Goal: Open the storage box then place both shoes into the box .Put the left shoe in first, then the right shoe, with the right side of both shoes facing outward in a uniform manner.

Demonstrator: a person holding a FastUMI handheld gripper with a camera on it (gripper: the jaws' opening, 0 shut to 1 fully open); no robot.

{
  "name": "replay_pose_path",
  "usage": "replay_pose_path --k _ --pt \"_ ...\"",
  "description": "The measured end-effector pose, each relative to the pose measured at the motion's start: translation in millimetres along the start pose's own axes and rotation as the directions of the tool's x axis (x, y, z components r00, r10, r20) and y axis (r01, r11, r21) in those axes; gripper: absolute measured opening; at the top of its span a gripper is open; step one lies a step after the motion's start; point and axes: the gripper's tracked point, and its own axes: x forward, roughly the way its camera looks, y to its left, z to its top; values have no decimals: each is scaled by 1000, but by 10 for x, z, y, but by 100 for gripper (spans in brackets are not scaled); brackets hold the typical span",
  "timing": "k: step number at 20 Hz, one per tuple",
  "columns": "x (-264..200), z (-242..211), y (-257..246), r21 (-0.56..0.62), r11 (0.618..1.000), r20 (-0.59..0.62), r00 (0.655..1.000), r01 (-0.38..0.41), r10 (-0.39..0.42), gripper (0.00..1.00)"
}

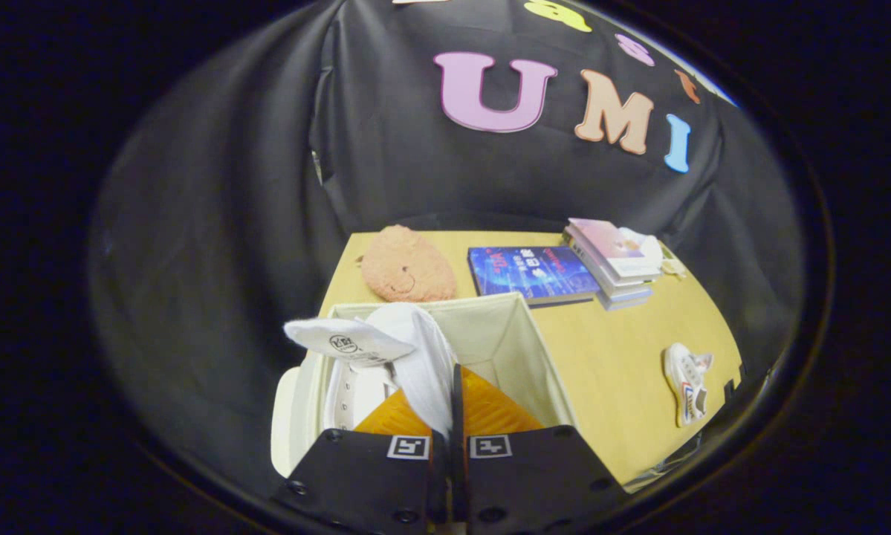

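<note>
Gripper [449, 438], lower centre of frame: fingers nearly closed, pinching the collar of a white shoe [386, 349] that hangs over the open box [512, 334]. Shoe tongue sticks out left, above the box's left rim. Second shoe [687, 383] lies on the table [616, 349], lower right, well apart from box. Plush [406, 266] and books [534, 273] beyond the box, mid-frame

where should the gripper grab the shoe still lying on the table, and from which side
The gripper is shut on a white shoe over the open storage box. The other shoe lies on its side on the table, right of the box. Probably best taken from above, pinching the thin rim of its opening or the tongue, since the sole looks too wide for the fingers.
</note>
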Motion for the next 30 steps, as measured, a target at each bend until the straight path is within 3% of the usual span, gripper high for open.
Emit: replay_pose_path --k 6,9,12,15,22,30 --pt "223 -397 189 -60 994 -165 983 -87 76 10" --pt "195 -509 218 -52 991 -222 969 -124 109 20" --pt "79 -225 317 65 979 -141 970 -193 200 27" --pt "-146 65 237 131 959 -67 962 -253 263 100" --pt "-500 354 -652 134 969 38 978 -209 205 100" --pt "-539 167 -2430 127 992 54 998 14 -21 100"
